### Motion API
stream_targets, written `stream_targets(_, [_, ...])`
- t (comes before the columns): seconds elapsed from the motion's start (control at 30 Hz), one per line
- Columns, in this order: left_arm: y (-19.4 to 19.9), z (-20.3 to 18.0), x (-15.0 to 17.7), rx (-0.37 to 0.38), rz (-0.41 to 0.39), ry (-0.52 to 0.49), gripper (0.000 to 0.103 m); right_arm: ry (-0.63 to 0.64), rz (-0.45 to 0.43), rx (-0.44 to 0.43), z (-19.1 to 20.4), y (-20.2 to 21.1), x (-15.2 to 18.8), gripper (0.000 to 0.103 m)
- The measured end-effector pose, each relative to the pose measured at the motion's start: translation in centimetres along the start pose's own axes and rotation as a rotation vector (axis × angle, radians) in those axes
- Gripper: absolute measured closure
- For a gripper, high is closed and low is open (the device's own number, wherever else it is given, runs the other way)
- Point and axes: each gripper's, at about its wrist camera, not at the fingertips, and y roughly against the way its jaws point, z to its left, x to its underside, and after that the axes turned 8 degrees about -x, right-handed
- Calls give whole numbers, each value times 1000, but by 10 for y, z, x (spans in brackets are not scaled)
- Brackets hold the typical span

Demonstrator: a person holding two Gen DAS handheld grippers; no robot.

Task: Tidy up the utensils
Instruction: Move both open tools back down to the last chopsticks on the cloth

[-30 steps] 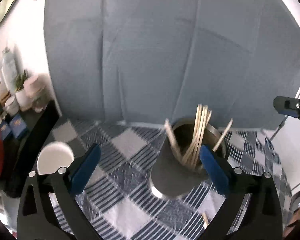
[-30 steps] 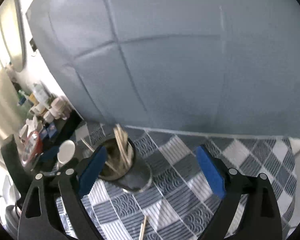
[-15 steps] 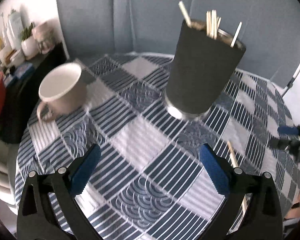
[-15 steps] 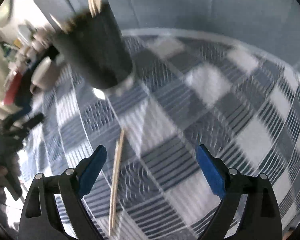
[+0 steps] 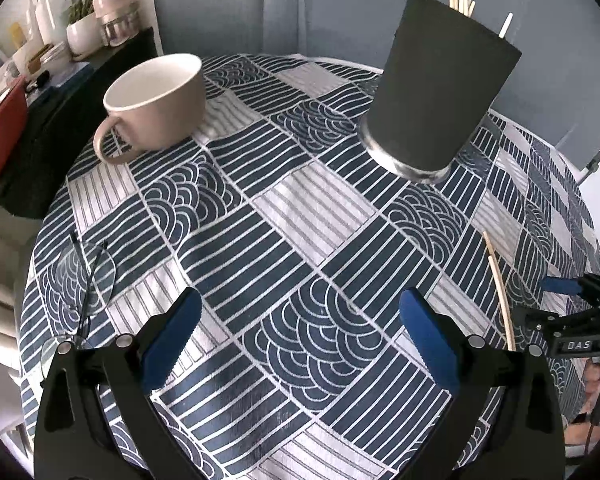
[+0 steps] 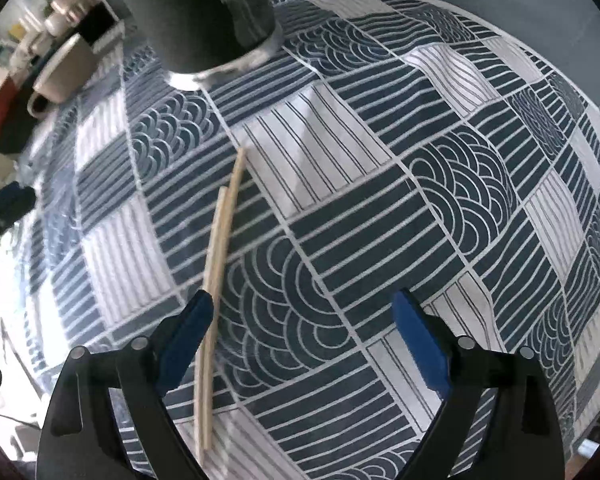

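Desk [image 5: 300,216]: round, patterned blue-and-white cloth. Dark holder [image 5: 440,96], upright at the far side, held several chopsticks [image 5: 462,0]. Two loose chopsticks [image 6: 218,264] lay side by side on the cloth, just beside the right gripper [image 6: 302,344]. Beige mug [image 5: 156,102] stood left of the holder. Left gripper [image 5: 300,338]: fingers wide, empty. Right gripper: fingers wide, empty.

The tabletop [image 5: 300,216] wears a woven-looking cloth, matt, printed in navy and white. The utensil holder [image 5: 440,92] has a matt black sleeve over a shiny metal base. The chopsticks [image 6: 220,248] look like pale bare wood, no gloss. The mug [image 5: 156,100] is smooth beige ceramic with a soft sheen. Each hand-held gripper [image 5: 300,344] is matt black plastic with blue ribbed rubbery-looking pads [image 5: 172,344].
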Motion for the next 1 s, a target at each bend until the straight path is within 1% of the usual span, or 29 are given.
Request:
stream_targets(0.1, [-2, -1, 3, 0, 11, -7, 6, -1, -6, -6, 5, -1, 2, 16])
stream_targets(0.2, [-5, -3, 5, 5, 33, -16, 6, 13, -2, 7, 12, -3, 4, 16])
stream_targets(0.33, [-9, -7, 6, 24, 51, -3, 6, -9, 14, 24, 18, -7, 0, 15])
stream_targets(0.4, [-11, -13, 7, 26, 57, -21, 6, -8, 19, 72, 14, -5, -1, 14])
stream_targets(0.43, [-11, -16, 7, 29, 57, -27, 6, -15, 20, 76, 11, -4, 0, 14])
stream_targets(0.53, [-14, -26, 8, 46, 68, -54, 6, -62, 34, 42, 5, -5, -1, 14])
stream_targets(0.67, [-13, -36, 6, 55, 61, -83, 6, -3, 48, 66, 20, -7, -3, 14])
stream_targets(0.7, [-13, -38, 5, 53, 61, -85, 6, 17, 57, 81, 27, -10, -2, 15])
stream_targets(0.77, [-13, -40, 4, 48, 66, -88, 6, 58, 50, 109, 34, -9, -3, 15])
stream_targets(0.83, [-14, -43, 2, 53, 77, -89, 6, 63, 51, 121, 34, -7, 0, 15])
stream_targets(0.93, [-16, -54, 0, 56, 101, -95, 6, 21, 60, 128, 15, -1, 4, 17])
stream_targets(1.0, [-17, -66, 0, 73, 119, -90, 6, -9, 60, 109, 4, 4, 7, 29])
